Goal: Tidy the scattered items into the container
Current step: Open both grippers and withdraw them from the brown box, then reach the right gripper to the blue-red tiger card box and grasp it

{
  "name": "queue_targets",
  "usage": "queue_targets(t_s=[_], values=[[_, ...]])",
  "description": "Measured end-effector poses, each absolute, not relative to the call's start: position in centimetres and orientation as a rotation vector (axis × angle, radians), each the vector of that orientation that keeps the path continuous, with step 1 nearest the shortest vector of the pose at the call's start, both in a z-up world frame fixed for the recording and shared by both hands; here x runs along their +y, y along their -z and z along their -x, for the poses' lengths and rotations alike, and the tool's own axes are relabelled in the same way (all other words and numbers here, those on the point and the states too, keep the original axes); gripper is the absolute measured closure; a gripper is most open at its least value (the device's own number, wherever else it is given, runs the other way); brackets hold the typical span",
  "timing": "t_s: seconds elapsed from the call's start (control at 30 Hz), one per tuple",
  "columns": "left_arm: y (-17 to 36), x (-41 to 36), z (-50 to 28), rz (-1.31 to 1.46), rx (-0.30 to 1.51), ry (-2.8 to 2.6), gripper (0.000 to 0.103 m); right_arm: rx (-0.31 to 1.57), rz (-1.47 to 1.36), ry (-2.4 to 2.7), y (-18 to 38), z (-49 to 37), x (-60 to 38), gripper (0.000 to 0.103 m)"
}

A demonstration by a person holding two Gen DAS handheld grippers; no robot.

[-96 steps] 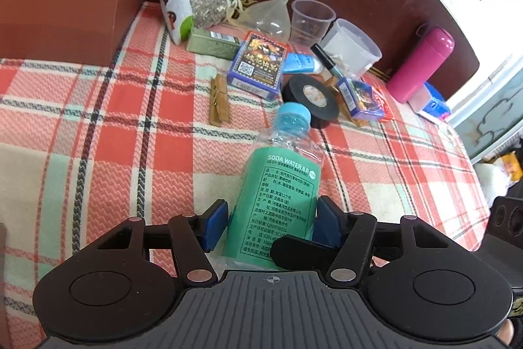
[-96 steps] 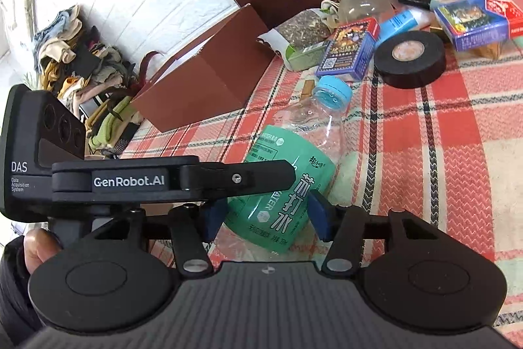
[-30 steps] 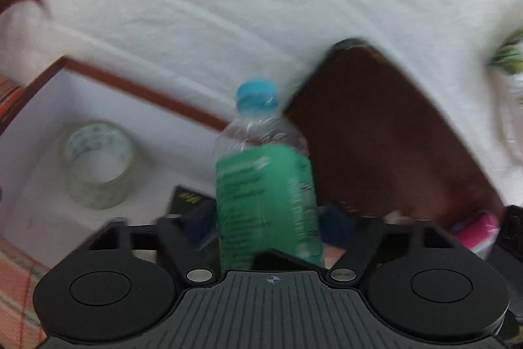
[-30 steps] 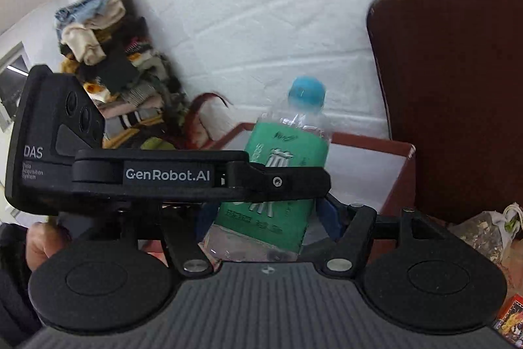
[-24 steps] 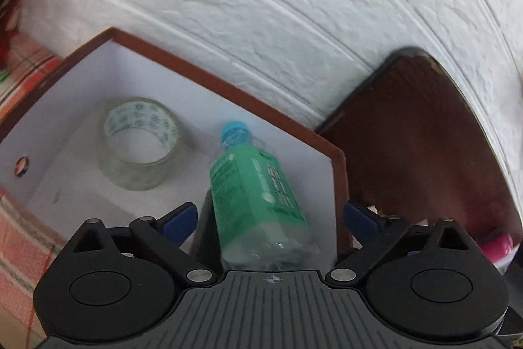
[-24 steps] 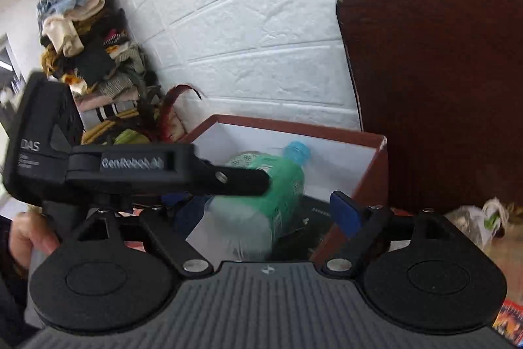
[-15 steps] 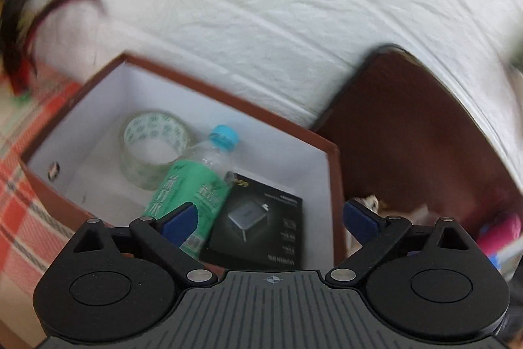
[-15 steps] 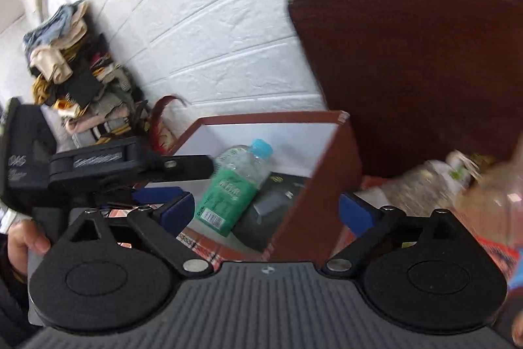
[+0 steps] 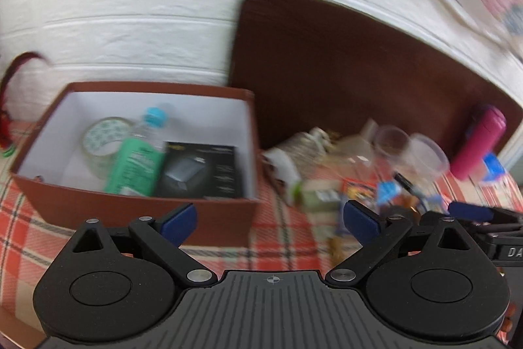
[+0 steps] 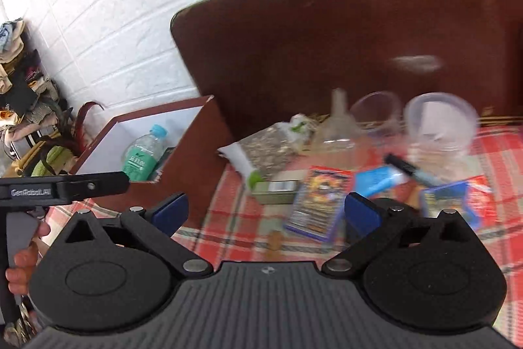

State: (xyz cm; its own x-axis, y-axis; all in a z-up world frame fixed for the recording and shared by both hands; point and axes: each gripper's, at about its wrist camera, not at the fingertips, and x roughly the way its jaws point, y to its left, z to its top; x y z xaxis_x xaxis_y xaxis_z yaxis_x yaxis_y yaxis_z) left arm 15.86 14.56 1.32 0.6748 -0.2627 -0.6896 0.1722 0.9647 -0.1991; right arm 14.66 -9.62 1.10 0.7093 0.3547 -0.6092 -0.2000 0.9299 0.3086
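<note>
Inside brown box (image 9: 225, 219): green-label bottle (image 9: 137, 162) | left tool (image 9: 269, 219), right tool (image 10: 265, 211) agape, empty | "GenRobot.AI" legible

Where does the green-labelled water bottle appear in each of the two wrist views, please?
Left wrist view: the water bottle lies inside the brown box, left of centre, between a clear tape roll and a black carton.
Right wrist view: the water bottle is at middle left, inside the same brown box.
Shared landmark: the brown box's white interior.
</note>
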Motion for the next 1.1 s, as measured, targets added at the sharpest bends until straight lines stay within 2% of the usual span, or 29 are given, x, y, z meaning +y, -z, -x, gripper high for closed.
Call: queue_targets(t_s=[0.3,0.7,1.1], values=[[-0.3,9.6,-13.0,0.054,0.8,0.35,0.001,0.733,-0.241,-0.312,-0.9,-12.2,-12.6,0.001],[3.3,4.8,-9.0,-0.03,0.878,0.413,0.002,0.626,-0.093,-0.296,3.2,-6.2,-15.4,0.001],[5.9,0.4,-10.4,-0.004,0.912,0.409,0.002,0.587,-0.089,-0.266,5.1,-7.5,-19.1,0.002]])
